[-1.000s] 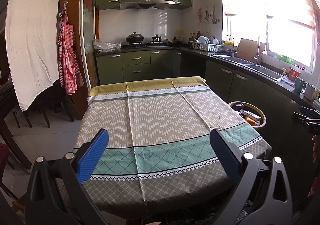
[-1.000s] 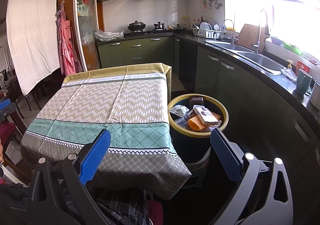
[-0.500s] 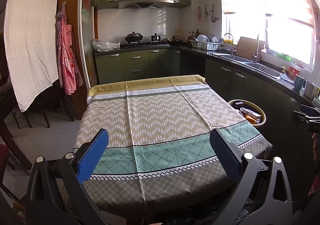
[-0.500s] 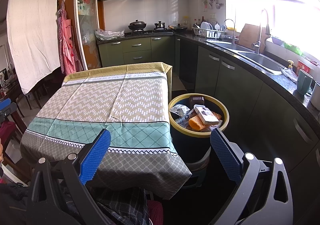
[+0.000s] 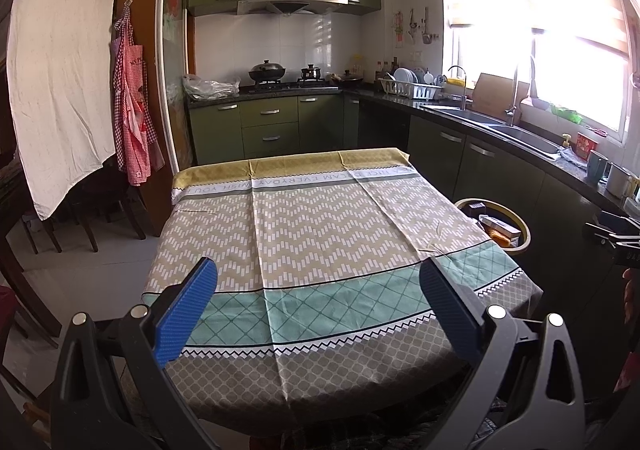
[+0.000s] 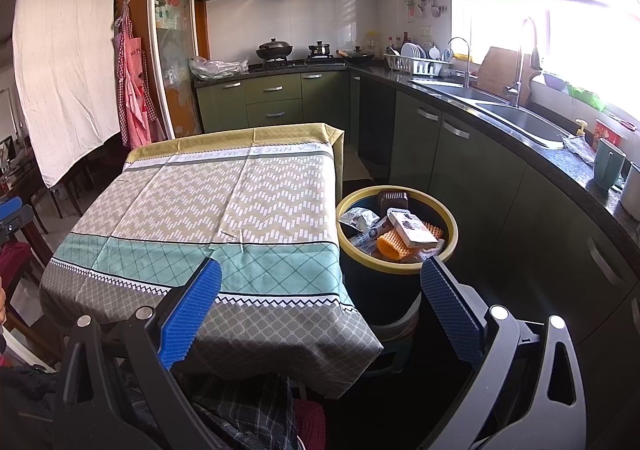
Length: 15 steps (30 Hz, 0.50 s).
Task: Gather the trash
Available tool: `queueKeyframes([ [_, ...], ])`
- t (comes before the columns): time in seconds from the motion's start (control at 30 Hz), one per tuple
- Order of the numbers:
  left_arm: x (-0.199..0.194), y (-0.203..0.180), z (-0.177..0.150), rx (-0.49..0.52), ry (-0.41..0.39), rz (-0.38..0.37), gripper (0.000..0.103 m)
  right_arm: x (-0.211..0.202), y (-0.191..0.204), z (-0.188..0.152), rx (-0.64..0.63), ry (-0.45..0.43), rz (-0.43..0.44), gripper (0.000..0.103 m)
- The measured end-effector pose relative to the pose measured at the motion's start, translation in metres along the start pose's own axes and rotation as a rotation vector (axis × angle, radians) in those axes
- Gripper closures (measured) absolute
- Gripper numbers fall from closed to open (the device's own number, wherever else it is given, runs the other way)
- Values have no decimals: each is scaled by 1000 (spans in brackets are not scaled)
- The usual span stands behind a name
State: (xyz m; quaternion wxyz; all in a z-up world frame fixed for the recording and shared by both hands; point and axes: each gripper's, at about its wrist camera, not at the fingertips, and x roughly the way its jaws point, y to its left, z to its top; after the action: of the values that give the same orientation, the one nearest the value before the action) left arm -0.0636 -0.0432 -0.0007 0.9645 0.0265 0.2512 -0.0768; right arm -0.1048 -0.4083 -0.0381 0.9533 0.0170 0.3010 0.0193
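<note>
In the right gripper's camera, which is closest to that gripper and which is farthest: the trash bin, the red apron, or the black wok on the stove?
1. Trash bin: just ahead of the right gripper, beside the table.
2. Red apron: hanging far left.
3. Black wok: on the stove at the back.

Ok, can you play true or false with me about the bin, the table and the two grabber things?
1. The bin has trash in it. True.
2. The bin stands on top of the table. False: it stands on the floor beside the table.
3. The left gripper holds a box. False: its jaws are open and hold nothing.
4. The right gripper is open. True.
5. An orange piece lies in the bin. True.
</note>
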Motion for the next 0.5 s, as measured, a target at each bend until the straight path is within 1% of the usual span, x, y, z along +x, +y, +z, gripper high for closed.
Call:
queueKeyframes([
  [0.1, -1, 1, 0, -8, -11, -9, 7, 0, 0, 0, 0, 0, 1, 5],
  [0.2, 0, 0, 0, 4, -20, 21, 7, 0, 0, 0, 1, 0, 1, 5],
  [0.33, 2, 2, 1, 2, -4, 37, 7, 1, -2, 0, 5, 0, -1, 5],
  [0.5, 1, 5, 3, 2, -9, 48, 7, 3, -3, 0, 7, 3, -1, 5],
])
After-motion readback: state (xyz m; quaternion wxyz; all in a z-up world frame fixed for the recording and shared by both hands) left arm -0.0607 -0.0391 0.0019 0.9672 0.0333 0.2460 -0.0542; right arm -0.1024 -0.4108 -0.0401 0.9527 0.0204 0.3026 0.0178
